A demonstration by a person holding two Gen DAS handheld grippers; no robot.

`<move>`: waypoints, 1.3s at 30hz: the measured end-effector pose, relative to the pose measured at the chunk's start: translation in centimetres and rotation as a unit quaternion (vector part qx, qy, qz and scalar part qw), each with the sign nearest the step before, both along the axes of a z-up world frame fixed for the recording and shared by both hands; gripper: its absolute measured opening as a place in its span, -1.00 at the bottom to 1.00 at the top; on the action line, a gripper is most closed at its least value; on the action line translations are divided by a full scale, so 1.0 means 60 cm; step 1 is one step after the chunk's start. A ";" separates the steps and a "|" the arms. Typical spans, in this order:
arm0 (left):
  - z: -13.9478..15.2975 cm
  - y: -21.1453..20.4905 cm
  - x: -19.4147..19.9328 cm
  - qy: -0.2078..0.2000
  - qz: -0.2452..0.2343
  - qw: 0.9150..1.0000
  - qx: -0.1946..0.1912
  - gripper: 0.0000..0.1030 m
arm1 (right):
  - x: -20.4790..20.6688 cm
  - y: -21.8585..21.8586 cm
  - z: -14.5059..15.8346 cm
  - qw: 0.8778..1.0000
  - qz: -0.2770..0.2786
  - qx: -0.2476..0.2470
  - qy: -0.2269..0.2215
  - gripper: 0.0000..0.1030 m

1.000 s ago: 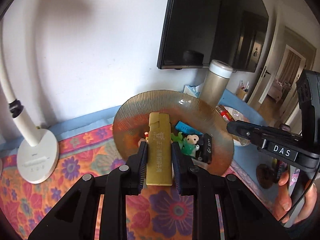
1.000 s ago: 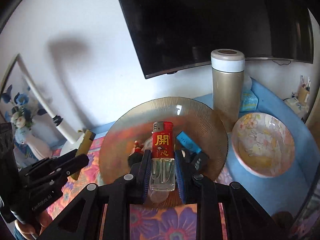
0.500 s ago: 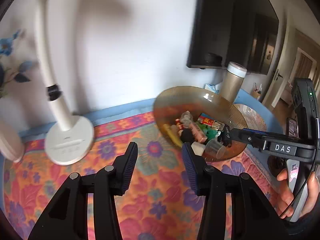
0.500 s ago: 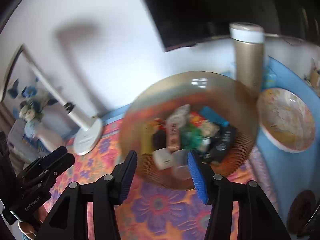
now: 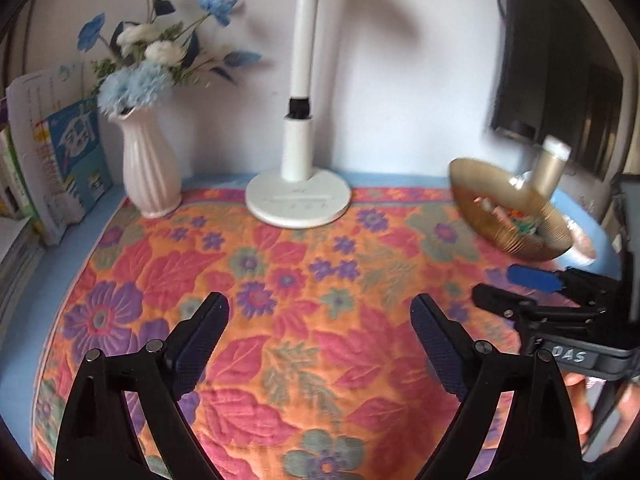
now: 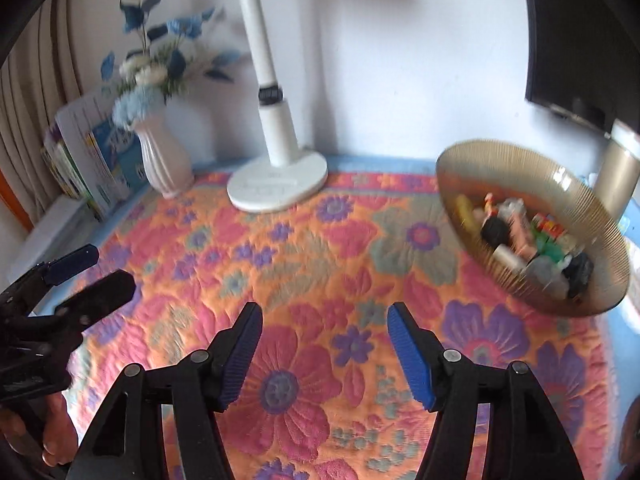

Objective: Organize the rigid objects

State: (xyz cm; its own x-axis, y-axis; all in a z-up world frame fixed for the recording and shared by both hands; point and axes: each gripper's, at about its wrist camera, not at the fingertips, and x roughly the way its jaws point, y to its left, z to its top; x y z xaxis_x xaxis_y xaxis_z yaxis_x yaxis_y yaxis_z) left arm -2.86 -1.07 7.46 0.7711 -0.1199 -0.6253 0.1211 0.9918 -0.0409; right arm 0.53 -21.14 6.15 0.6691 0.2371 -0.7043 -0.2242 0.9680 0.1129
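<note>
1. My left gripper (image 5: 320,316) is opening wide, with nothing between its fingers; only the quilt (image 5: 280,280) lies below.
2. My right gripper (image 6: 324,328) is opening too, and it holds nothing.
3. The bowl (image 6: 500,152) sits at the quilt's right edge, well away from both grippers.
4. The small items (image 6: 520,232) lie heaped inside the bowl.
5. The lamp (image 5: 298,200) and the vase (image 5: 150,168) stand by the wall.

left gripper (image 5: 320,312): jaws opening, wide apart, nothing between, tilted down | right gripper (image 6: 325,322): jaws opening, nothing between, tilted down | side by side, near
</note>
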 end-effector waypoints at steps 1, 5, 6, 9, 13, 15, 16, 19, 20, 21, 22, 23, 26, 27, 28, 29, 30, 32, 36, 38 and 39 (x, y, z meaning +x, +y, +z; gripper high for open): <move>-0.021 0.002 0.002 0.004 0.011 1.000 0.012 0.78 | 0.001 0.002 -0.015 1.000 0.001 0.000 0.000 0.23; -0.065 0.027 0.010 0.021 0.033 0.999 -0.005 0.78 | 0.001 0.007 -0.057 1.000 0.003 -0.007 0.004 0.23; -0.061 0.032 0.010 0.015 0.033 0.999 -0.016 0.78 | 0.002 0.007 -0.064 1.000 0.004 -0.012 0.004 0.23; -0.061 0.047 0.008 0.004 0.051 0.998 -0.031 0.79 | 0.003 0.010 -0.071 1.000 0.006 -0.017 0.008 0.23; -0.060 0.046 0.003 -0.004 0.062 0.998 -0.030 0.79 | -0.001 0.016 -0.073 1.000 0.008 -0.025 0.006 0.52; -0.060 0.037 0.000 -0.010 0.059 0.998 -0.016 0.81 | -0.002 0.016 -0.071 1.000 0.008 -0.026 0.002 0.58; -0.060 0.031 -0.001 -0.012 0.058 0.998 -0.006 0.84 | -0.002 0.015 -0.071 1.000 0.008 -0.025 0.000 0.59; -0.060 0.019 -0.006 -0.019 0.055 0.998 0.013 0.95 | -0.003 0.013 -0.070 1.000 0.003 -0.025 -0.001 0.62; -0.059 0.018 -0.006 -0.020 0.053 0.998 0.015 0.96 | -0.003 0.011 -0.070 1.000 0.003 -0.024 -0.002 0.62; -0.059 0.017 -0.006 -0.019 0.053 0.998 0.016 0.96 | -0.003 0.010 -0.070 1.000 0.002 -0.024 -0.002 0.64; -0.060 0.018 -0.005 -0.018 0.054 0.998 0.016 0.96 | -0.004 0.010 -0.070 1.000 0.000 -0.024 -0.002 0.65; -0.060 0.020 -0.005 -0.017 0.056 0.998 0.015 0.96 | -0.005 0.009 -0.069 1.000 0.000 -0.023 -0.003 0.66; -0.060 0.021 -0.005 -0.015 0.059 0.998 0.013 0.96 | -0.005 0.009 -0.069 1.000 -0.001 -0.023 -0.003 0.66; -0.060 0.021 -0.005 -0.014 0.059 0.998 0.014 0.96 | -0.005 0.009 -0.069 1.000 -0.003 -0.024 -0.004 0.66; -0.061 0.021 -0.004 -0.013 0.058 0.998 0.015 0.96 | -0.005 0.009 -0.068 1.000 -0.003 -0.023 -0.004 0.67; -0.061 0.021 -0.004 -0.013 0.058 0.998 0.016 0.96 | -0.006 0.009 -0.068 1.000 -0.004 -0.023 -0.003 0.68; -0.061 0.020 -0.005 -0.012 0.059 0.998 0.018 0.97 | -0.005 0.008 -0.068 1.000 -0.004 -0.023 -0.003 0.73; -0.062 0.019 -0.004 -0.012 0.057 0.998 0.021 0.98 | -0.005 0.008 -0.068 1.000 -0.003 -0.022 -0.003 0.78; -0.063 0.018 -0.002 -0.007 0.054 0.998 0.022 0.98 | -0.004 0.006 -0.068 1.000 -0.004 -0.021 -0.004 0.78; -0.063 0.018 -0.002 -0.007 0.053 0.998 0.022 0.98 | -0.005 0.007 -0.068 1.000 -0.007 -0.021 -0.003 0.78; -0.063 0.018 -0.002 -0.007 0.053 0.998 0.022 0.98 | -0.004 0.007 -0.068 1.000 -0.007 -0.022 -0.003 0.79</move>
